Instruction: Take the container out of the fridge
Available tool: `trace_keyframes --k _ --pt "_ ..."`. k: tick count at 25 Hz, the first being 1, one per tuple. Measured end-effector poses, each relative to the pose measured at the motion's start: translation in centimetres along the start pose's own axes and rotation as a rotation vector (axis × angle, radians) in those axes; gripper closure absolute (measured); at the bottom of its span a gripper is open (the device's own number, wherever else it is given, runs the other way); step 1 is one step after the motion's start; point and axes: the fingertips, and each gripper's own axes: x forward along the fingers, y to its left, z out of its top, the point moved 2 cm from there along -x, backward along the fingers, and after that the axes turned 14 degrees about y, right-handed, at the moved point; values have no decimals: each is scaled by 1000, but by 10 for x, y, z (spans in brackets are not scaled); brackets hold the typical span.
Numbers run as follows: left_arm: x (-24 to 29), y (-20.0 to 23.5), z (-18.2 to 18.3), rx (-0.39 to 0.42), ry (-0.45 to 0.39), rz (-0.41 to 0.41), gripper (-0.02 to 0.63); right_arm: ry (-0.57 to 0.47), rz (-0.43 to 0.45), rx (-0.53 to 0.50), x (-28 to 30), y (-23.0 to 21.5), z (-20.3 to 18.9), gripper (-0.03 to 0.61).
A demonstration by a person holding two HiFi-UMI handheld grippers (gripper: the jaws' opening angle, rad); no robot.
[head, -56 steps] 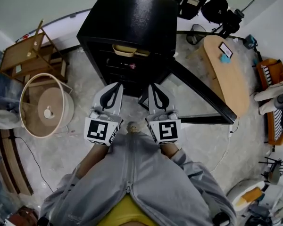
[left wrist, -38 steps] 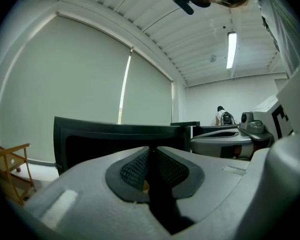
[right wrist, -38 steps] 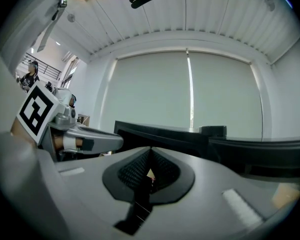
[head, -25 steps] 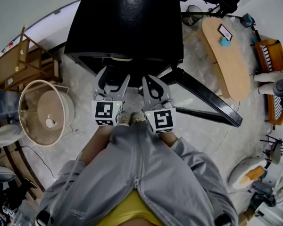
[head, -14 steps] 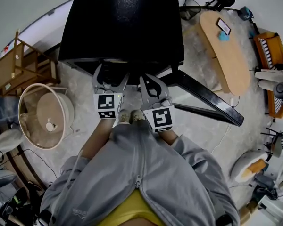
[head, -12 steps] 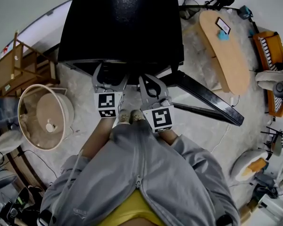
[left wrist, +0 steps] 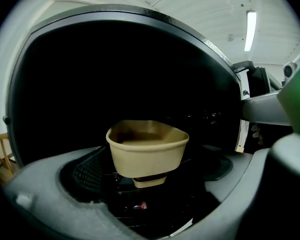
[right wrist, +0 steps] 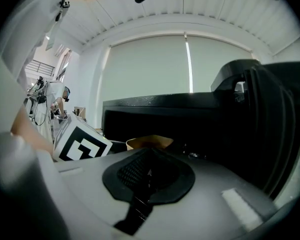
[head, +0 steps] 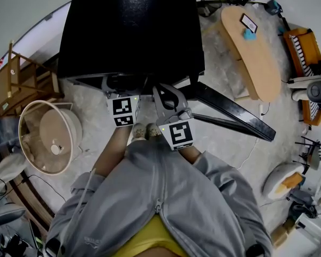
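Observation:
A beige container [left wrist: 147, 149] stands on a wire shelf inside the open black fridge [head: 131, 25]. In the left gripper view it sits just ahead, framed by the two spread jaws, and nothing touches it. My left gripper [left wrist: 162, 181] has its jaws opening wide. In the head view the left gripper [head: 119, 87] reaches in under the fridge's top edge, which hides its tips. The right gripper [head: 161, 92] hovers beside it outside the fridge front, shut and empty. The right gripper view shows the pads [right wrist: 147, 174] pressed together, with the container's rim [right wrist: 149, 142] beyond.
The fridge door [head: 230, 114] swings out to the right, near floor level. A round wooden stand [head: 45, 138] is at the left, a wooden rack [head: 16, 84] behind it, and an oval wooden table [head: 251, 52] at the right. The person's feet [head: 144, 131] stand before the fridge.
The person has stepped closer to the fridge. The left gripper has pushed forward into the opening with its jaws spreading. The right gripper stays shut beside it.

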Motion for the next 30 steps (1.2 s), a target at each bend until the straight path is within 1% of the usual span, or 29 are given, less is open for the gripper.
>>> trace_keyframes --k 2,10,13,16,23,30 --pt "4 1 3 17 5 24 63 -4 1 7 0 0 2 578" --pt "18 4 9 0 16 64 63 5 15 -8 2 1 -2 578" --pt "19 5 10 19 22 81 80 6 19 -13 2 1 -5 578" --pt "17 3 9 32 22 76 89 3 16 -11 0 1 -3 578" --pt "-2 0 8 40 16 81 101 -4 11 -14 -5 3 -4 578" --pt "-41 -5 -2 22 20 98 101 -24 6 -9 -17 9 -6 578"
